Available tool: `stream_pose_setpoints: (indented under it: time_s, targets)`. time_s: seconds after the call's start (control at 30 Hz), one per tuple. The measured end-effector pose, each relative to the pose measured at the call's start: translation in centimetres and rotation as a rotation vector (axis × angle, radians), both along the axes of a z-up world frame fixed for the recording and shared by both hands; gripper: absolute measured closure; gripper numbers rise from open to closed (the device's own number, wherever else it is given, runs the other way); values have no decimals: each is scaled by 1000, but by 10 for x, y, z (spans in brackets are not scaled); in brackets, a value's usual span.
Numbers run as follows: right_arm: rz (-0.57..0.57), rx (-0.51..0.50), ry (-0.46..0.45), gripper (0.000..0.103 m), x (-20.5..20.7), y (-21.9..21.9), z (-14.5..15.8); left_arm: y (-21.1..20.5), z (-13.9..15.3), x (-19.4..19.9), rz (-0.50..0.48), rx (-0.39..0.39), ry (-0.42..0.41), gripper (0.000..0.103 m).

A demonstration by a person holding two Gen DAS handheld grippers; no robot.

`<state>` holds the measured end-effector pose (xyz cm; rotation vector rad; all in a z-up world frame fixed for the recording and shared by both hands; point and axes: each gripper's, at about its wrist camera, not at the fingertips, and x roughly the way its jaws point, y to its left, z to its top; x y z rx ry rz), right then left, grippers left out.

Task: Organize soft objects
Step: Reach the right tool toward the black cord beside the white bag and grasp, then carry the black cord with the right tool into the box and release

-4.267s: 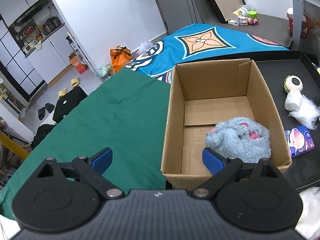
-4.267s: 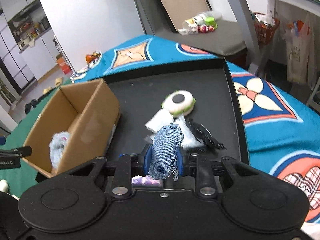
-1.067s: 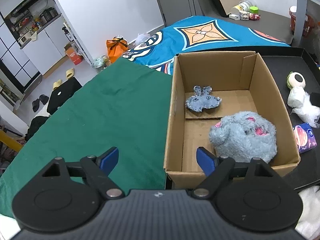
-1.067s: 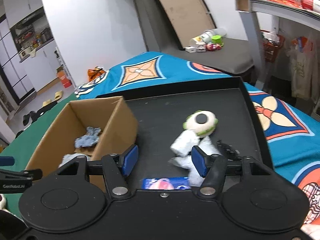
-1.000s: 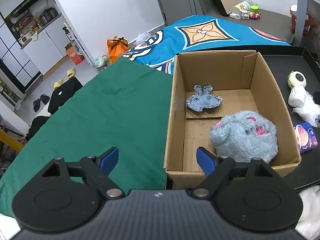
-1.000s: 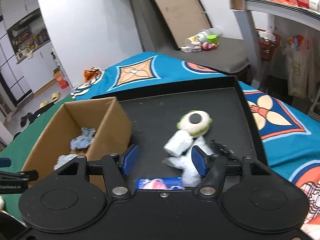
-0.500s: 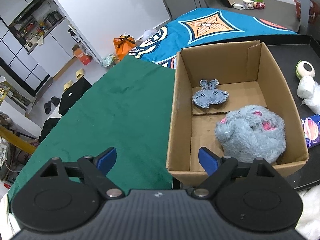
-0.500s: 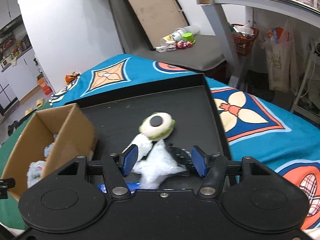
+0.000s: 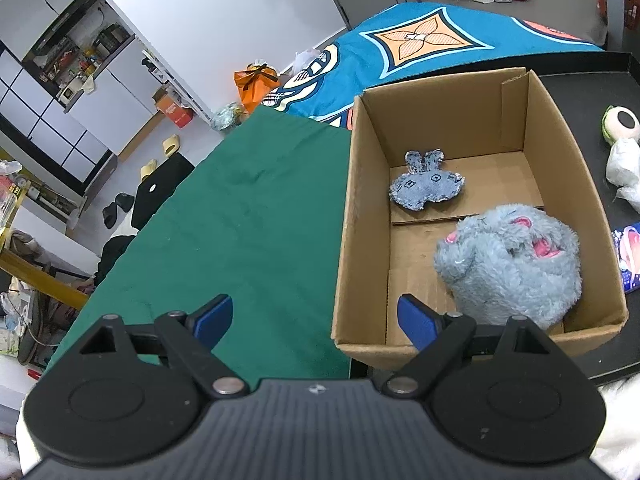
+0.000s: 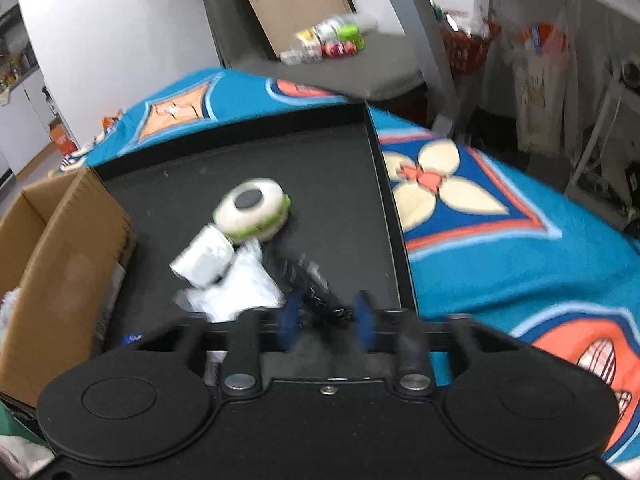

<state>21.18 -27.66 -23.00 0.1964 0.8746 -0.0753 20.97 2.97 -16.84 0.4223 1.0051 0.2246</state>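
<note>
The left gripper is held with its jaws spread wide and nothing between them, above the near left corner of a cardboard box. Inside the box 2 soft things are seen: a flat denim rabbit towards 12 o'clock on the box floor, and a fluffy grey-blue plush toy at about 4 o'clock, against the right wall. A green cloth is spread at 9 o'clock of the box.

In the blurred right wrist view the right gripper is seen with its jaws just having been closing over a black tray. A dark, tangled black item lies between the blue pads; whether it is pinched cannot be told from the blur. At 11 o'clock of the pads a crumpled white wrapper is seen, touching a round white and green plush beyond it. The box stands at 9 o'clock of the tray.
</note>
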Motion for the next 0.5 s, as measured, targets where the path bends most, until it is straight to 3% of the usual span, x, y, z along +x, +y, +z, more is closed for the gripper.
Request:
stream_pose_setpoints:
  time_s: [0.13, 0.33, 0.5]
  targets:
    - [5, 37, -1, 96, -5, -5, -2, 0, 0, 1, 5, 5, 5, 14]
    - [-3, 94, -48, 96, -11, -12, 10, -1, 1, 0, 6, 16, -3, 14]
    - [10, 85, -75, 96, -14, -6, 18, 1, 3, -3, 9, 8, -15, 14]
